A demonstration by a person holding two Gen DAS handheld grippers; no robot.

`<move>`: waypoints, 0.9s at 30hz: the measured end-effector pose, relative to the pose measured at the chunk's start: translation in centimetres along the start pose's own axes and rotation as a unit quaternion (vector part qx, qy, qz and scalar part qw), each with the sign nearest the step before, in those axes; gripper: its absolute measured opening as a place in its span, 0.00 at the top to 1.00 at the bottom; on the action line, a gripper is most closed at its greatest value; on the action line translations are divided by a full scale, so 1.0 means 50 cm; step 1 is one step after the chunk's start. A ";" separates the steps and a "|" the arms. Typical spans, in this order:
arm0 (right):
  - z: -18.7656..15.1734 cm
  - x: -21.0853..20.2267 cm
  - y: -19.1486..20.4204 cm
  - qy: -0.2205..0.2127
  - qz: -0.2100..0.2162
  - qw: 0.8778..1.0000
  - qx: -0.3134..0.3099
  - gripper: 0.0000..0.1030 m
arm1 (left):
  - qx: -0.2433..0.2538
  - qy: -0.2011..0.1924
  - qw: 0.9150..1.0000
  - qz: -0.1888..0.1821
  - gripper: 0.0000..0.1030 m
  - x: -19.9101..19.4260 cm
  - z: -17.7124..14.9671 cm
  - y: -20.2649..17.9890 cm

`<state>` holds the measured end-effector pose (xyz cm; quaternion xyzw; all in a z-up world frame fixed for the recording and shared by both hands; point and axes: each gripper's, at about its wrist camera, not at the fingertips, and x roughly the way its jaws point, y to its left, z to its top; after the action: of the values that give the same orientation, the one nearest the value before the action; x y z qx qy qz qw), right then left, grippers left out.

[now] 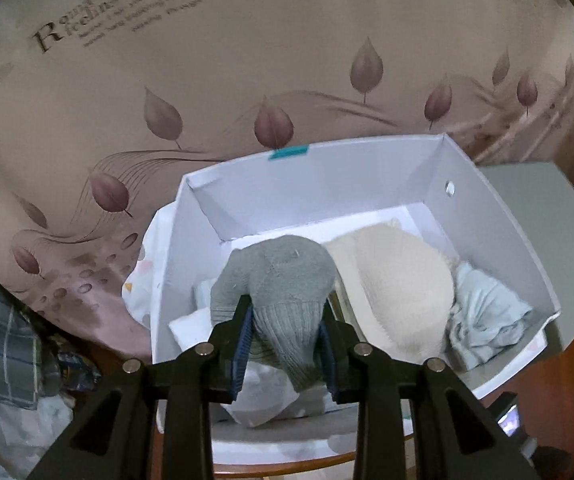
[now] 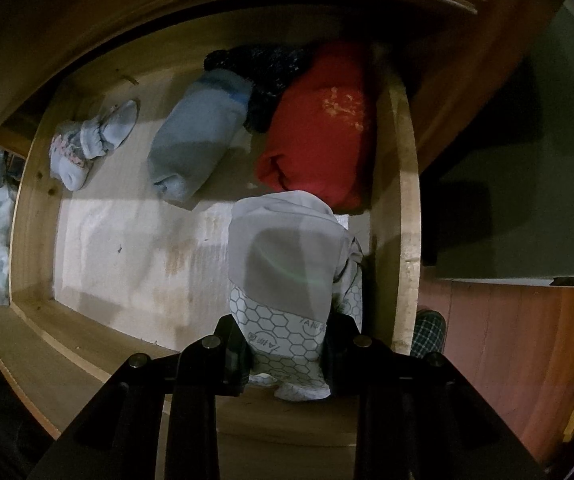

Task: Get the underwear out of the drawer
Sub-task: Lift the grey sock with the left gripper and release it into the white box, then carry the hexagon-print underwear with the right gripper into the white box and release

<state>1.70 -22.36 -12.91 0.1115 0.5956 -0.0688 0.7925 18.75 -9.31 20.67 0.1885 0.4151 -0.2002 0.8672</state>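
My left claw (image 1: 287, 344) sits at the bottom centre of its view, jaws drawn in part-way and clamped on a grey knitted bundle (image 1: 279, 284), which looks like rolled socks; the blue pads press its ribbed end from both sides. The bundle hangs over a white cardboard box (image 1: 319, 176) that fills the middle of the frame. Just behind the bundle, to the right, a cream padded garment (image 1: 399, 284) lies inside the box, and a pale blue crumpled cloth (image 1: 483, 312) is tucked against the box's right wall. White fabric (image 1: 263, 396) lies under my fingers at the box's near edge. Beyond the box, a pinkish bedsheet with leaf prints (image 1: 247, 60) covers the upper half of the picture.

My right claw (image 2: 287, 352), bottom centre of its view, is closed about as tight as it goes on a folded grey-white underwear piece with a hexagon-patterned band (image 2: 287, 280), gripping it by that band. It is over the open wooden drawer (image 2: 403, 200), near the drawer's right side. Farther in, a red folded garment (image 2: 323, 136) lies at the upper right, touching a dark one (image 2: 263, 68) behind it; a light blue roll (image 2: 199, 140) is at centre, and small patterned socks (image 2: 87, 144) rest at the upper left, well apart from it.
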 end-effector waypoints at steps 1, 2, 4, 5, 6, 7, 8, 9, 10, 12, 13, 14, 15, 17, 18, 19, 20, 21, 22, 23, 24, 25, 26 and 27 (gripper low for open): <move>0.000 0.000 -0.001 0.000 0.000 1.000 0.001 0.75 | 0.006 0.000 1.000 0.004 0.70 0.006 -0.003 -0.005; 0.000 0.000 -0.001 0.001 0.000 1.000 0.001 0.75 | 0.010 0.001 1.000 0.005 0.68 0.009 -0.005 -0.009; 0.000 0.000 0.000 0.001 0.000 1.000 0.000 0.75 | 0.013 0.003 1.000 0.009 0.68 0.016 -0.010 -0.015; 0.000 0.000 0.000 0.001 0.000 1.000 0.000 0.75 | 0.017 0.001 1.000 0.011 0.67 0.018 -0.013 -0.019; 0.000 0.000 0.000 0.001 0.000 1.000 0.000 0.75 | 0.020 -0.001 1.000 0.015 0.67 0.018 -0.016 -0.022; 0.000 0.000 0.000 0.001 0.000 1.000 -0.001 0.75 | 0.023 -0.002 1.000 0.018 0.66 0.019 -0.018 -0.024; 0.000 0.000 -0.001 0.001 0.000 1.000 -0.001 0.75 | 0.027 -0.003 0.999 0.020 0.65 0.019 -0.021 -0.028; 0.000 0.000 0.000 0.001 0.000 1.000 -0.001 0.75 | 0.029 -0.003 0.999 0.022 0.65 0.018 -0.023 -0.032; 0.000 -0.001 0.000 0.001 0.000 1.000 -0.001 0.75 | 0.032 -0.004 0.999 0.023 0.61 0.017 -0.024 -0.036; 0.001 0.000 0.001 0.001 -0.001 1.000 -0.002 0.75 | 0.036 -0.007 0.999 0.022 0.55 0.012 -0.028 -0.042; 0.001 -0.001 0.001 0.001 -0.001 1.000 -0.001 0.75 | 0.036 -0.010 0.999 0.021 0.50 0.010 -0.030 -0.042; 0.001 0.000 0.001 0.001 -0.001 1.000 -0.001 0.75 | 0.036 -0.012 0.999 0.019 0.46 0.007 -0.032 -0.044; 0.001 0.000 0.002 0.002 -0.001 1.000 -0.002 0.75 | 0.035 -0.014 0.999 0.018 0.44 0.004 -0.033 -0.044; 0.001 0.000 0.002 0.001 -0.001 1.000 -0.003 0.75 | 0.034 -0.024 0.999 0.016 0.42 -0.005 -0.035 -0.047; 0.001 0.000 0.002 0.001 -0.001 1.000 -0.003 0.75 | 0.033 -0.030 0.999 0.015 0.42 -0.011 -0.036 -0.046; 0.002 0.000 0.002 0.001 -0.001 1.000 -0.003 0.75 | 0.031 -0.032 0.999 0.013 0.39 -0.014 -0.035 -0.046; 0.002 0.000 0.002 0.001 -0.001 1.000 -0.003 0.75 | 0.026 -0.035 0.999 0.010 0.37 -0.019 -0.035 -0.044; 0.001 0.000 0.001 0.002 0.000 1.000 -0.002 0.75 | 0.021 -0.041 0.999 0.007 0.37 -0.026 -0.035 -0.042; 0.001 0.000 0.002 0.002 0.001 1.000 -0.001 0.75 | 0.017 -0.046 0.999 0.010 0.37 -0.034 -0.036 -0.041; 0.001 -0.001 0.003 0.001 0.000 1.000 -0.002 0.75 | 0.017 -0.050 0.999 0.012 0.37 -0.040 -0.037 -0.041; 0.001 0.000 0.003 0.001 0.000 1.000 -0.003 0.75 | 0.017 -0.058 0.998 0.013 0.36 -0.050 -0.040 -0.040; 0.002 0.000 0.001 0.001 0.000 1.000 -0.003 0.75 | 0.015 -0.065 0.998 0.015 0.36 -0.060 -0.044 -0.040; 0.001 0.000 0.002 0.001 -0.001 1.000 -0.003 0.75 | 0.014 -0.069 0.997 0.016 0.36 -0.066 -0.046 -0.039; 0.002 0.000 0.001 0.001 0.000 1.000 -0.003 0.75 | 0.013 -0.075 0.997 0.014 0.36 -0.077 -0.055 -0.039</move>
<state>1.79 -22.31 -12.90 0.1089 0.5965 -0.0673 0.7923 13.80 -8.87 21.83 0.1900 0.3436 -0.2070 0.8961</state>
